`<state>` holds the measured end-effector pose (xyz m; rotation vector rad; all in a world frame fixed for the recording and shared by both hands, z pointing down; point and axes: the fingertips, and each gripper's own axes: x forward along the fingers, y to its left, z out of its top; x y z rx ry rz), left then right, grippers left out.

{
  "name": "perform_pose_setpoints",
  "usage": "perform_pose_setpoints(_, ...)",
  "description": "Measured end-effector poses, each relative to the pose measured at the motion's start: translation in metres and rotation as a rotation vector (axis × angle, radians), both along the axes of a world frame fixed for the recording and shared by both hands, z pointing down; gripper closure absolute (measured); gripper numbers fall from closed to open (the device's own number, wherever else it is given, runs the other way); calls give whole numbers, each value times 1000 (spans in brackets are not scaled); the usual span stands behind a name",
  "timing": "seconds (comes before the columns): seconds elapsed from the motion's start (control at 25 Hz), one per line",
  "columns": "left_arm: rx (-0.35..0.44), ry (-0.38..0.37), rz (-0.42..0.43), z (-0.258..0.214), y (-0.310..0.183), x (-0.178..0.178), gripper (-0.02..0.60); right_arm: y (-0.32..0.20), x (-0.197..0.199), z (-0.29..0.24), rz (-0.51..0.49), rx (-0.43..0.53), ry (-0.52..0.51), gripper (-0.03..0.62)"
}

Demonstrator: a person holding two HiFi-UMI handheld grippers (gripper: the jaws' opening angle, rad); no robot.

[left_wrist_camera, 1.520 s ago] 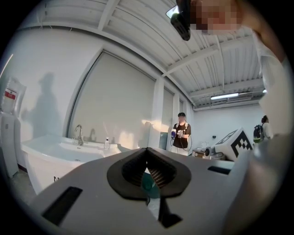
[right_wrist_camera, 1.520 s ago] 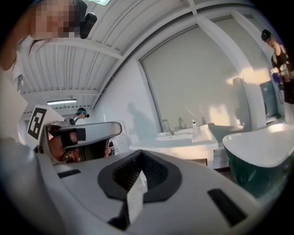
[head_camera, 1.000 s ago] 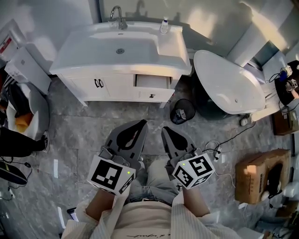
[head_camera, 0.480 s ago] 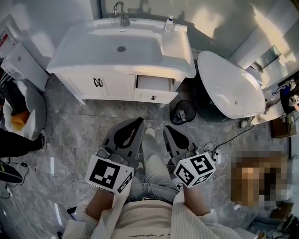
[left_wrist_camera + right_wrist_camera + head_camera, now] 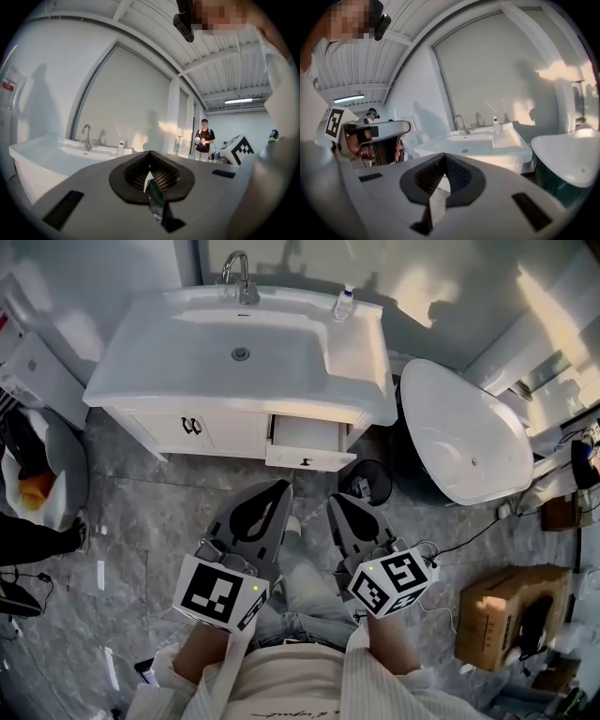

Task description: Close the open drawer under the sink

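The white sink cabinet (image 5: 202,435) stands at the top of the head view. Its right-hand drawer (image 5: 307,434) is pulled out, and the drawer front (image 5: 309,462) with a small dark knob juts toward me. My left gripper (image 5: 279,487) and right gripper (image 5: 336,501) hover side by side over the grey floor, a short way in front of the drawer and touching nothing. Both are shut and hold nothing. In the right gripper view the sink (image 5: 480,143) lies ahead of the shut jaws; in the left gripper view the basin (image 5: 70,152) sits to the left.
A white oval bathtub (image 5: 469,437) stands right of the cabinet, with a small black bin (image 5: 367,484) between them. A cardboard box (image 5: 502,615) and a cable lie at the right. A faucet (image 5: 239,277) and soap bottle (image 5: 345,304) stand on the sink. A person (image 5: 204,143) stands far off.
The sink cabinet and its open drawer have slid lower and nearer in the head view. Both grippers keep the same pose, still shut.
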<state>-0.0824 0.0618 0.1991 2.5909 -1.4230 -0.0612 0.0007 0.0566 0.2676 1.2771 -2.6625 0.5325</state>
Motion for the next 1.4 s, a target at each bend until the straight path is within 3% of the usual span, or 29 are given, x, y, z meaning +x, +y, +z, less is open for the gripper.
perform_pose_setpoints(0.28, -14, -5, -20, 0, -72, 1, 566, -74, -3, -2, -27, -10, 1, 585)
perform_pose_setpoints(0.76, -11, -8, -11, -2, -180, 31, 566, -177, 16, -3, -55, -23, 19, 585)
perform_pose_setpoints(1.4, -76, -46, 60, 20, -204, 48, 566, -195, 31, 23, 18, -93, -7, 585)
